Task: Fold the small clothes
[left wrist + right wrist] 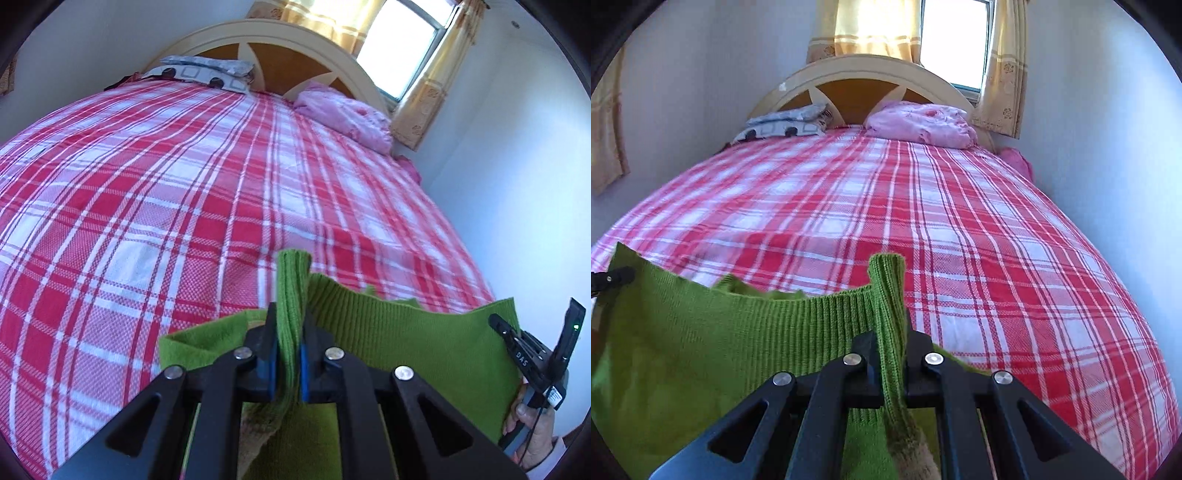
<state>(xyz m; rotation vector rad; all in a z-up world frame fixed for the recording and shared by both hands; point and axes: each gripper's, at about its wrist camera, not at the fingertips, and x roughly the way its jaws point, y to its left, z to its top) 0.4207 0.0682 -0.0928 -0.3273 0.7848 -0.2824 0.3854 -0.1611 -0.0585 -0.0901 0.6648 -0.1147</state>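
Fingers (pixel 276 347) of both grippers clamped tight on green knit garment (pixel 424 343), ribbed edge stretched sideways over plaid bed (pixel 184 184).

Black hand-held gripper (pixel 288 347), blue pads, silver screws

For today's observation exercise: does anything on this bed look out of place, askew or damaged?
Nothing looks damaged or spilled. The plaid bedspread lies smooth. The only untidy item is the pink bedding, crumpled against the headboard rather than folded. The green knit garment hangs stretched between both hand-held grippers, not yet laid down.
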